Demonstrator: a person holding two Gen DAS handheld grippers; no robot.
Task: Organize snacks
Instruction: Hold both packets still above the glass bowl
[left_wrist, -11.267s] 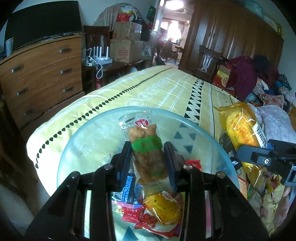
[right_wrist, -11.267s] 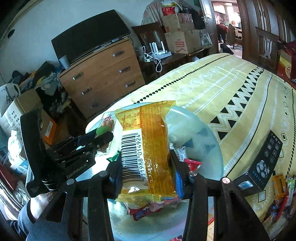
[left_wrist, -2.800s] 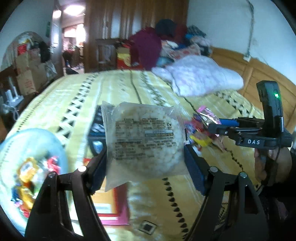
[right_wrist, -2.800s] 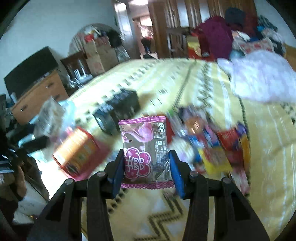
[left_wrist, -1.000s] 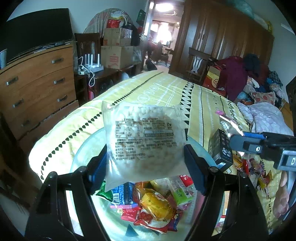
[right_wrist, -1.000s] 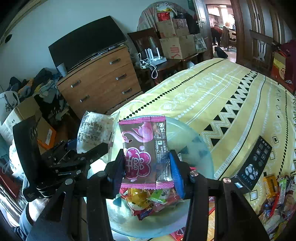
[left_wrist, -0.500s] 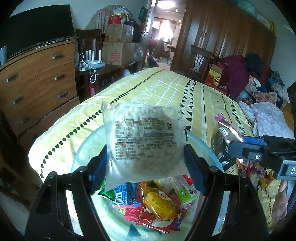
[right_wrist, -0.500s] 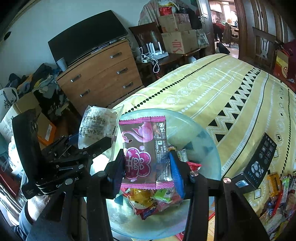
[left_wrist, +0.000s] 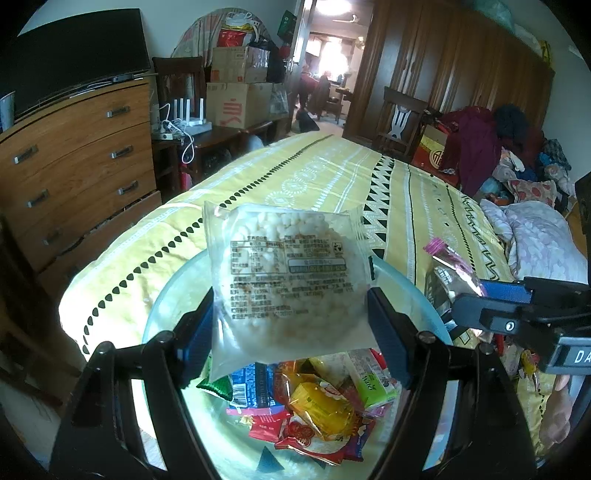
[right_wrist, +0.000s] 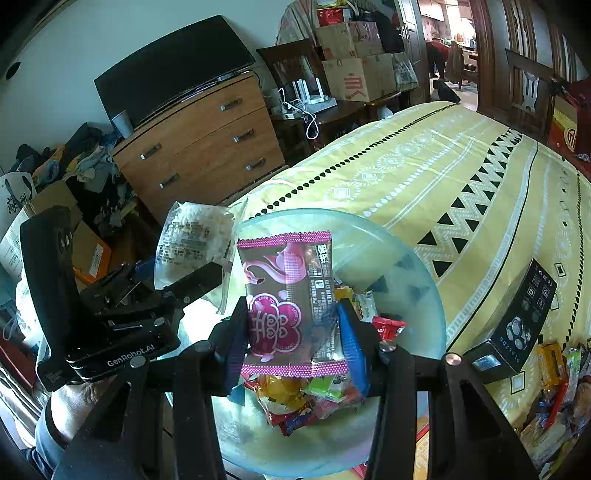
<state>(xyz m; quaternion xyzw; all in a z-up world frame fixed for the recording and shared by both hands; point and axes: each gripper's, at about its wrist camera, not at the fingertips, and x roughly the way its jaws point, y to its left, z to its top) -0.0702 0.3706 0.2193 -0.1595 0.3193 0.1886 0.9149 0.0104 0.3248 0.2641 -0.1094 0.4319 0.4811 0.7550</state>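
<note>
Gripping crinkly clear puffed-rice packet (left_wrist: 288, 280), seemingly round.

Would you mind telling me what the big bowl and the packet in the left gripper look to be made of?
Bowl: probably frosted glass or plastic, pale blue; the bedspread's pattern shows through it.
Clear packet in the left gripper: thin glossy plastic film; the puffed white pieces show through.

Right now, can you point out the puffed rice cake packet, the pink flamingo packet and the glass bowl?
puffed rice cake packet (left_wrist: 288, 280), left wrist view, printed label.
pink flamingo packet (right_wrist: 291, 299), right wrist view, front face.
glass bowl (right_wrist: 417, 258), right wrist view, bare inner wall.
</note>
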